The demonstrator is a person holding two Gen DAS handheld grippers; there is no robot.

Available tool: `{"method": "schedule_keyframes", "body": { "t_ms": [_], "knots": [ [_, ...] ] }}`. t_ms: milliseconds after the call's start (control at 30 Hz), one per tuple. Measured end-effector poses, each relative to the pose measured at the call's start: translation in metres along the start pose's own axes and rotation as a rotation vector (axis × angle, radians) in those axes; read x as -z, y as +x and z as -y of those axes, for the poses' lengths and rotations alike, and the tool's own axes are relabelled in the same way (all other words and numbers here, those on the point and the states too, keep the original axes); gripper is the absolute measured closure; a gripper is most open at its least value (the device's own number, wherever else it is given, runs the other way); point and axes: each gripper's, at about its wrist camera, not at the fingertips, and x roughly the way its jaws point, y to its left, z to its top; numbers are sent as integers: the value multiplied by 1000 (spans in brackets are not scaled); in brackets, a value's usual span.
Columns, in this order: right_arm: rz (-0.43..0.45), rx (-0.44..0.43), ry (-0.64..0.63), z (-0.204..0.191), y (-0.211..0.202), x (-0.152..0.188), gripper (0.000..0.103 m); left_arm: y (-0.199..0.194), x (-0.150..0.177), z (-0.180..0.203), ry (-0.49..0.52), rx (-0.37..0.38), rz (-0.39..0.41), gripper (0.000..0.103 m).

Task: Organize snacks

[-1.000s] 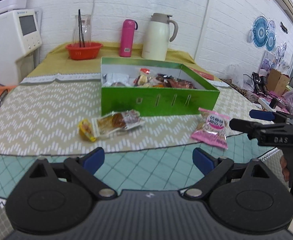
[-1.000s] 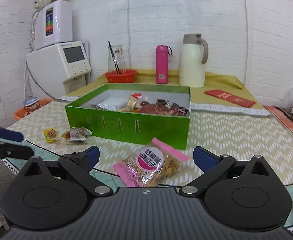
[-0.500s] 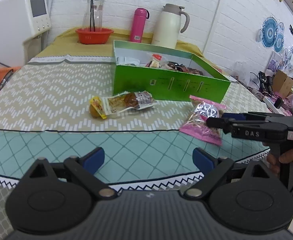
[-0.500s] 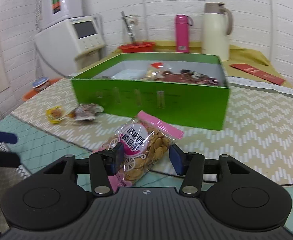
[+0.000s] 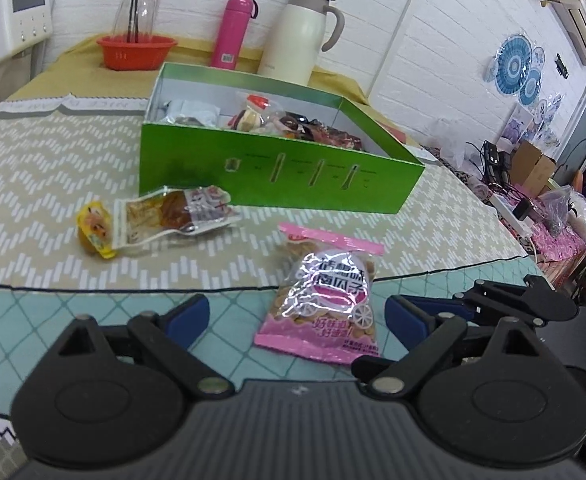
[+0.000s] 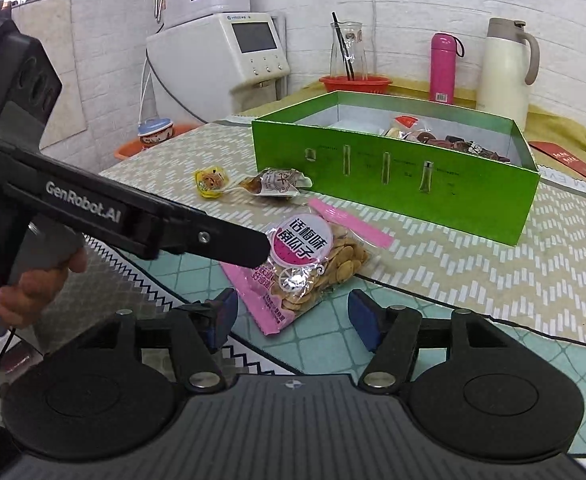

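Note:
A pink bag of pumpkin seeds (image 5: pixel 325 300) (image 6: pixel 305 264) lies flat on the table's near edge. My left gripper (image 5: pixel 297 316) is open and the bag's near end lies between its blue pads. My right gripper (image 6: pixel 293 316) is open just behind the bag's near corner. The left gripper's body (image 6: pixel 133 216) crosses the right wrist view and its tip reaches the bag. A clear packet of brown snack (image 5: pixel 177 216) and a small yellow snack (image 5: pixel 95 230) lie left of the bag. The open green box (image 5: pixel 277 176) holds several snacks.
At the back stand a red basket (image 5: pixel 135 52) with a glass carafe, a pink flask (image 5: pixel 233 32) and a cream jug (image 5: pixel 303 36). A white water dispenser (image 6: pixel 217 52) stands at the far left. A red envelope (image 6: pixel 573 160) lies behind the box.
Both grippers moved in on the pink bag. The right gripper's jaws, narrowed half a second ago, stand wider now. The left gripper came right and forward over the bag.

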Motion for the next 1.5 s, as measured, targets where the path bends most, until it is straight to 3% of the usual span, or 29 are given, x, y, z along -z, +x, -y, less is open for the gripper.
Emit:
{"method": "schedule_keyframes", "body": {
  "t_ms": [167, 233, 267, 500, 633, 733, 933, 1067, 1133, 1167, 1233, 1500],
  "knots": [
    [9, -3, 68, 6, 8, -2, 7, 9, -2, -2, -7, 0, -21, 16],
    [10, -20, 92, 8, 10, -1, 12, 12, -4, -3, -9, 11, -29, 41],
    [11, -26, 102, 9, 11, -1, 14, 15, -6, -3, -11, 16, -38, 46],
    [18, -45, 177, 14, 15, -1, 18, 24, -11, -5, -17, 38, -37, 45],
    [28, -43, 186, 15, 15, 0, 29, 23, -9, -3, -7, 52, -41, 53],
    [23, -55, 192, 17, 14, 0, 35, 21, -7, -2, 12, 57, -48, 54],
    [24, -48, 183, 15, 14, 1, 36, 19, -5, 1, 33, 55, -44, 62],
    [30, -8, 116, 8, 15, 2, 46, 18, -5, 3, 37, 44, -38, 70],
    [35, -2, 113, 8, 14, 3, 55, 14, -5, 5, 38, 43, -32, 81],
    [39, -1, 124, 10, 13, 3, 63, 13, -4, 5, 35, 46, -35, 84],
    [45, 0, 136, 12, 9, 1, 69, 11, -4, 8, 36, 57, -38, 86],
    [171, 17, 110, 18, -15, -25, 72, -12, -32, 21, 62, 91, 71, 88]
  ]
}}
